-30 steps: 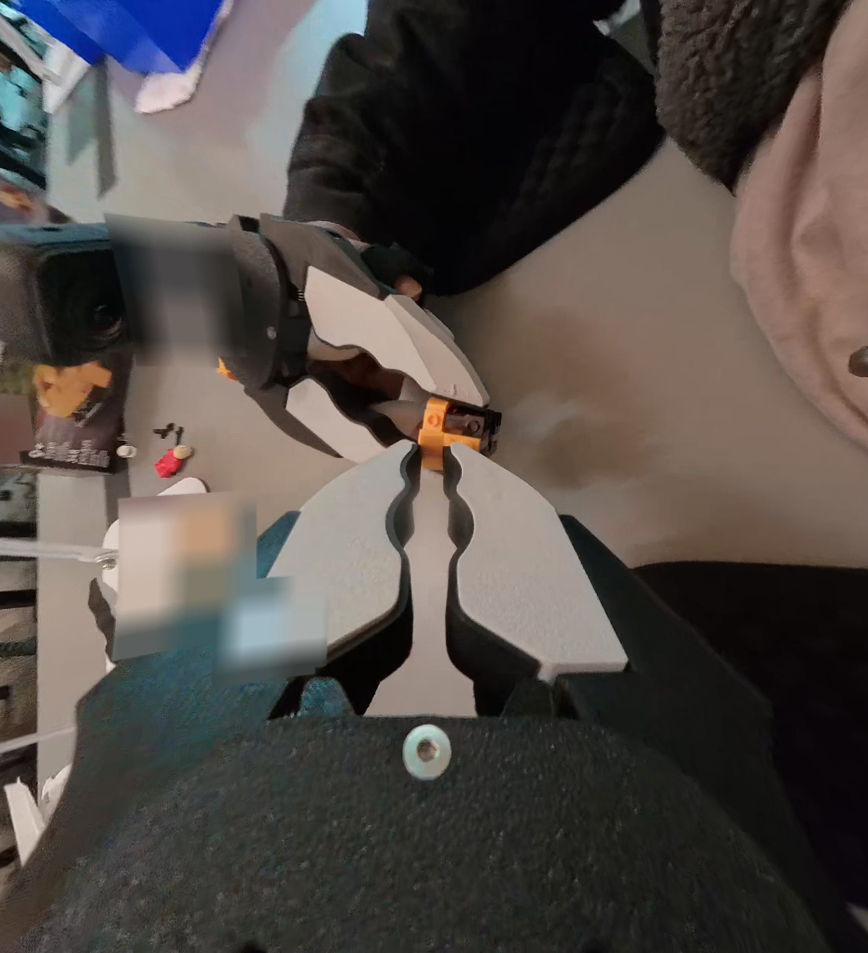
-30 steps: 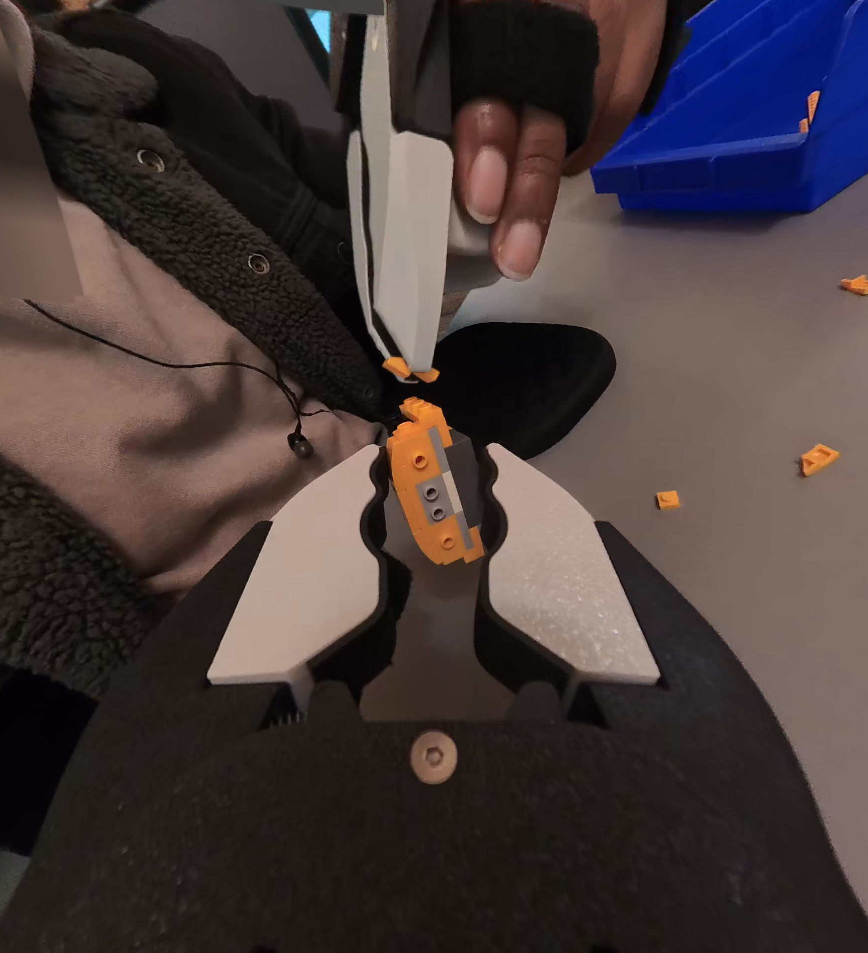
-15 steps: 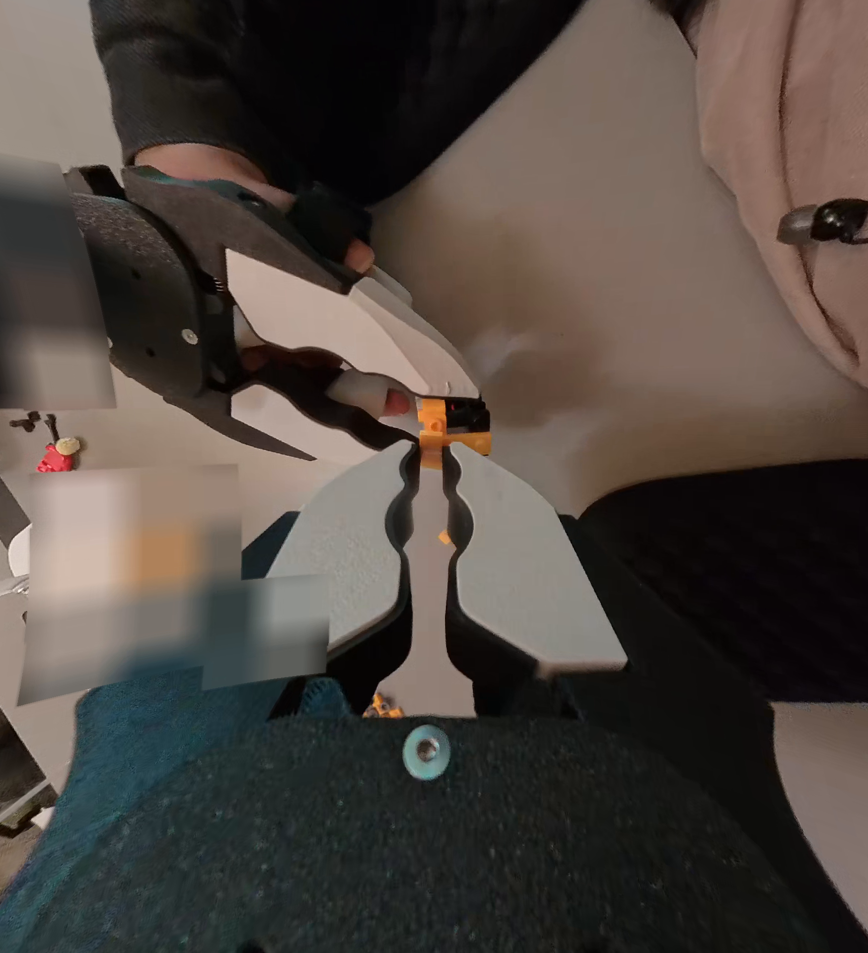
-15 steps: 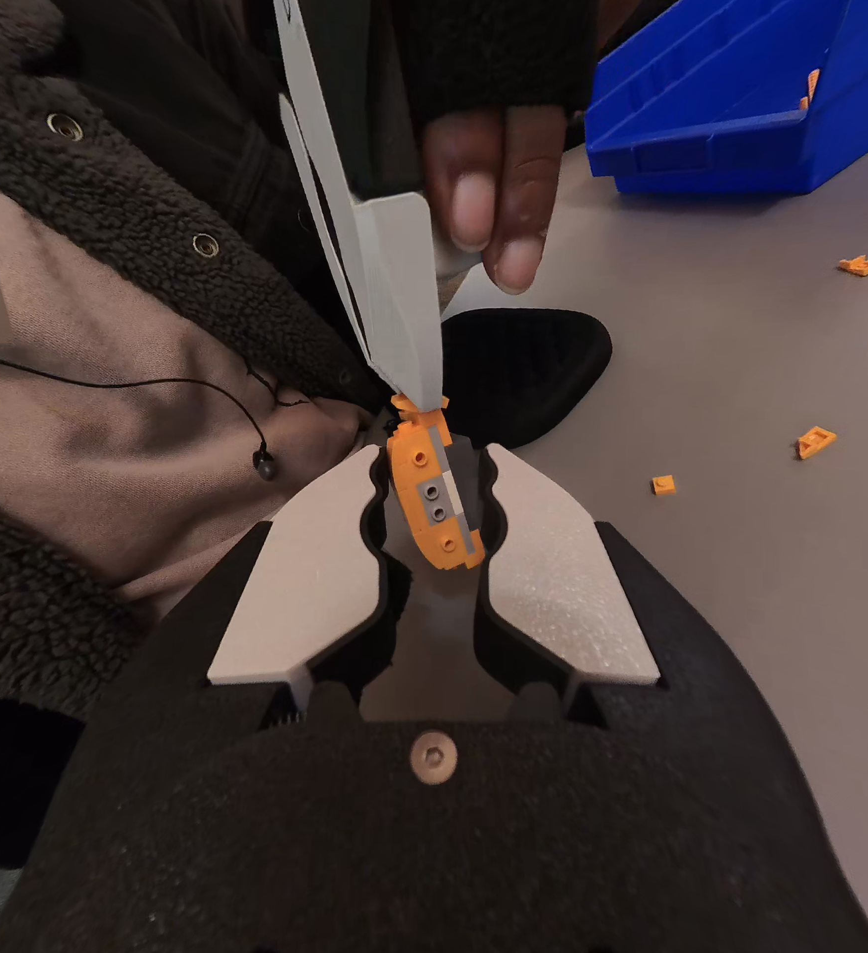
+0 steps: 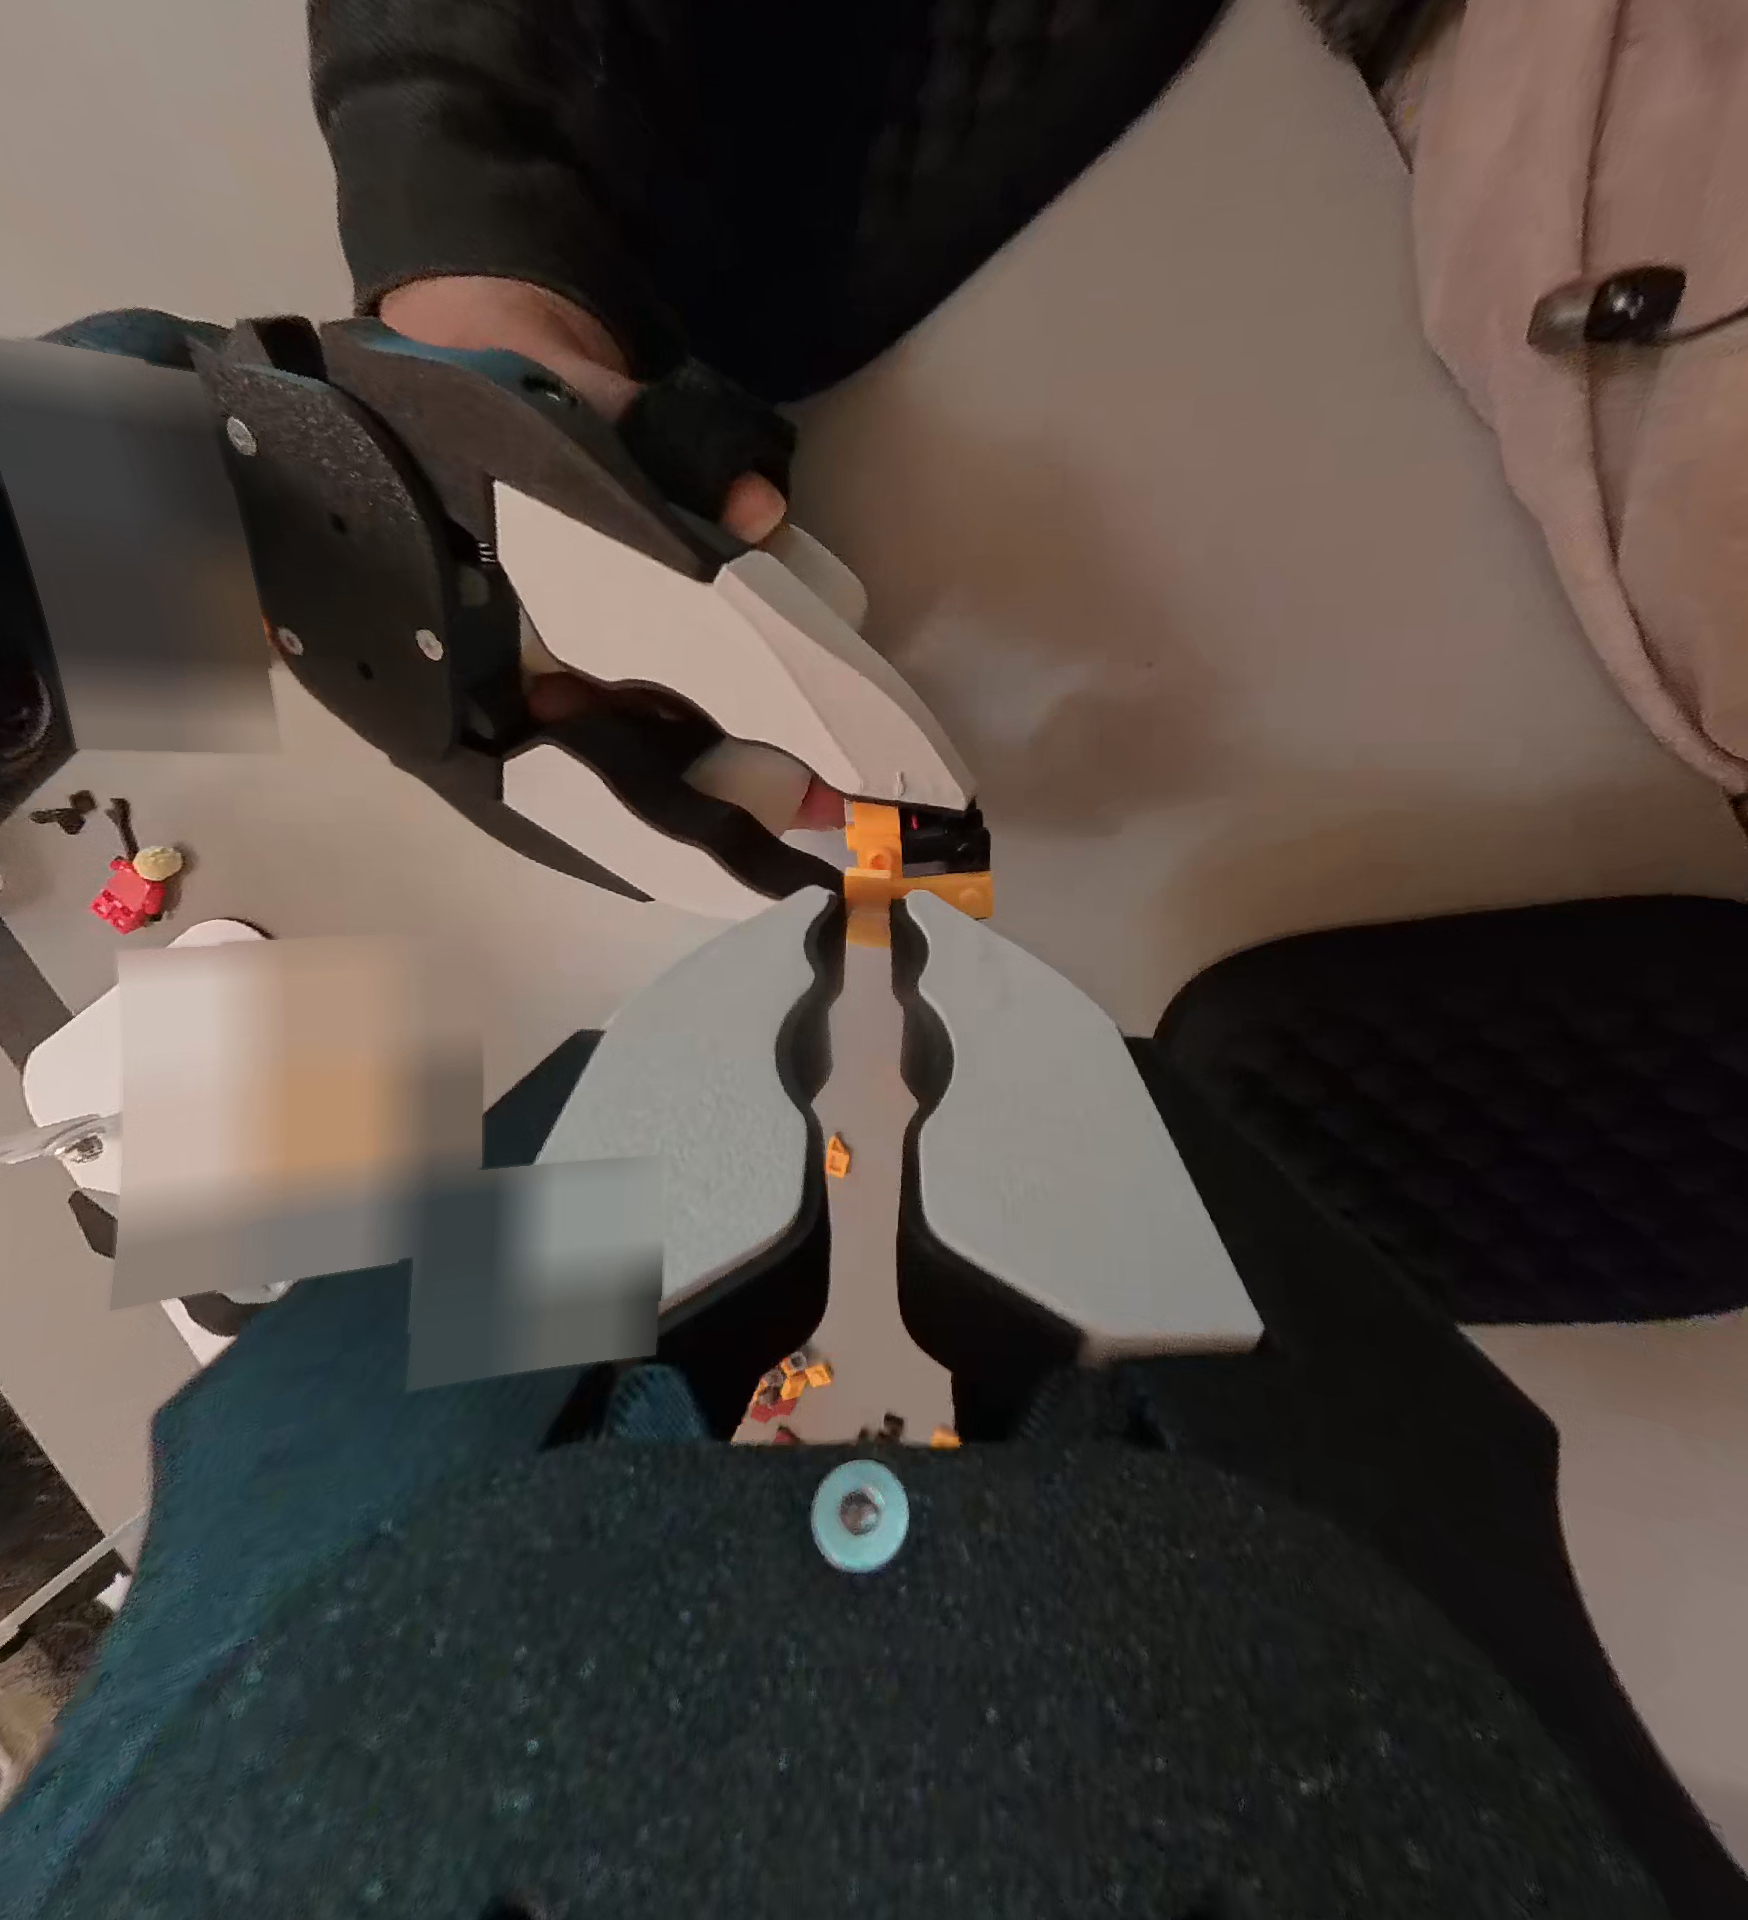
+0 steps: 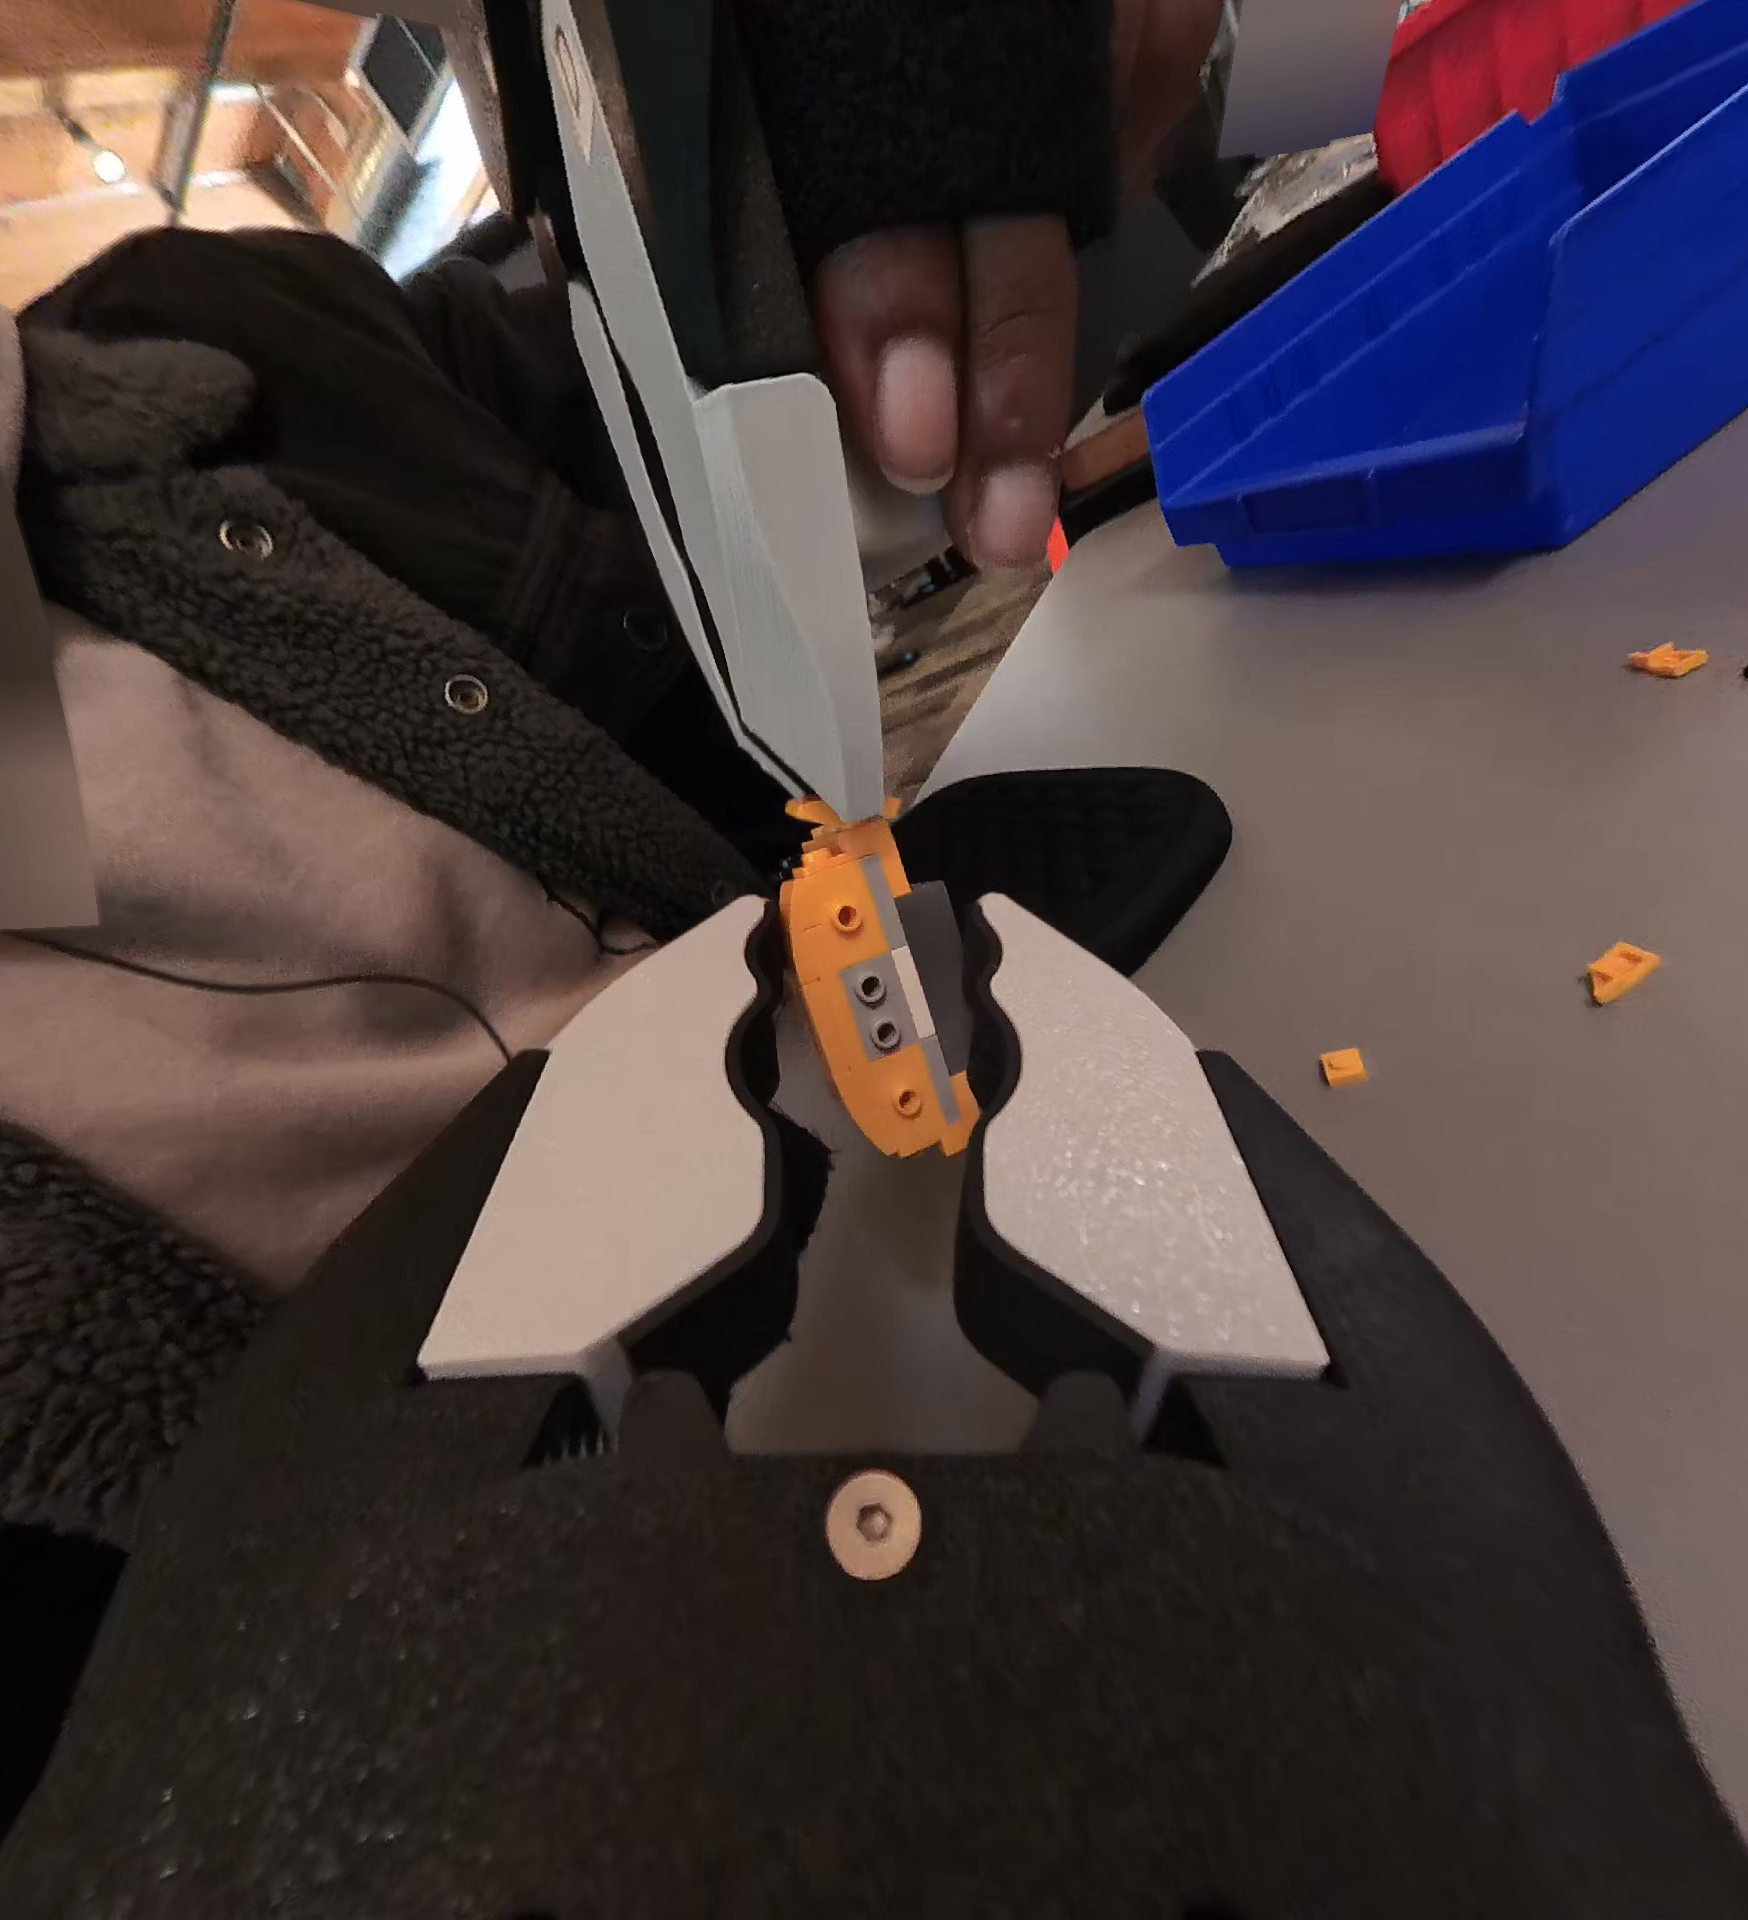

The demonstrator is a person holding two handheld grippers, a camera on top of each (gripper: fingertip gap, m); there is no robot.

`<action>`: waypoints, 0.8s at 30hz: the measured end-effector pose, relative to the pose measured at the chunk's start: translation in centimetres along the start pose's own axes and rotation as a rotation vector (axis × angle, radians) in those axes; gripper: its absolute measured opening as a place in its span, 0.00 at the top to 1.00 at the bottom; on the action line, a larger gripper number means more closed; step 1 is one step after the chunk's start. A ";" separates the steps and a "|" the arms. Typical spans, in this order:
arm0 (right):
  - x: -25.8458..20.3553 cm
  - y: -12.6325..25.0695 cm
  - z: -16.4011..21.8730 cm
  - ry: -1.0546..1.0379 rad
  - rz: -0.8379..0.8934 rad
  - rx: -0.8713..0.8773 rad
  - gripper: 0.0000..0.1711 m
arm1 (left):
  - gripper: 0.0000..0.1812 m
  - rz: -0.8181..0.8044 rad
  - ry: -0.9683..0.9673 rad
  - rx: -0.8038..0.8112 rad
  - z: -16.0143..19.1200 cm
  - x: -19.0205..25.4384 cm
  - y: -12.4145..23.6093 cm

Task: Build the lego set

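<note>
Stretching pale grey under both views, the surface (image 6: pixel 1472 831) carries a blue bin (image 6: pixel 1535 343) at two o'clock in the right wrist view, with loose orange pieces (image 6: pixel 1623 971) scattered at three o'clock. In the left wrist view a small red figure (image 5: pixel 127 894) lies at nine o'clock and a heap of small bricks (image 5: pixel 797 1387) shows through the gap behind the fingers. A brick wall shows blurred at eleven o'clock in the right wrist view.

The right claw (image 6: pixel 870 1013) is pinched on the orange-and-grey lego build (image 6: pixel 875 1023), held above the surface near its edge. The left claw (image 5: pixel 868 914) comes down from twelve o'clock in the right wrist view, pressed together on a small orange piece (image 5: pixel 870 899) that touches the top end of the build. Bare fingertips (image 6: pixel 917 416) in a fingerless black glove rest along the left claw's side.
</note>
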State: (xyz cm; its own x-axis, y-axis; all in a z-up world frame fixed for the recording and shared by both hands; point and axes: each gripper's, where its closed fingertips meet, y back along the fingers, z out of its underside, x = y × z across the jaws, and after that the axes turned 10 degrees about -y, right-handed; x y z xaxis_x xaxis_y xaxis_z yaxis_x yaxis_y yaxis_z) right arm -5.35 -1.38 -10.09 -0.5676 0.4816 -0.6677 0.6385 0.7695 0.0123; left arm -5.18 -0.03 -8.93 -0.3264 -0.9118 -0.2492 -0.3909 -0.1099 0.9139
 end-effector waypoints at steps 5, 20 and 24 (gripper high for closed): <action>-0.4 0.4 -1.5 -0.020 -0.026 0.096 0.81 | 0.96 0.041 0.005 -0.024 0.1 -0.7 1.1; -1.7 1.7 -3.3 -0.002 -0.091 0.227 0.81 | 0.96 0.077 -0.006 -0.109 -1.0 -2.4 2.7; -1.8 1.8 -3.4 0.004 -0.097 0.231 0.81 | 0.96 0.090 -0.014 -0.128 -1.2 -2.5 2.8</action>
State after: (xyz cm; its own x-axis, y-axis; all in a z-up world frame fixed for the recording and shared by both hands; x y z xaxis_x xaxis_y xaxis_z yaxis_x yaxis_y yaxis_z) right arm -4.94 0.53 -6.36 -0.6343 0.4121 -0.6541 0.6821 0.6965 -0.2228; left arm -4.45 1.49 -5.41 -0.3674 -0.9148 -0.1678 -0.2467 -0.0782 0.9659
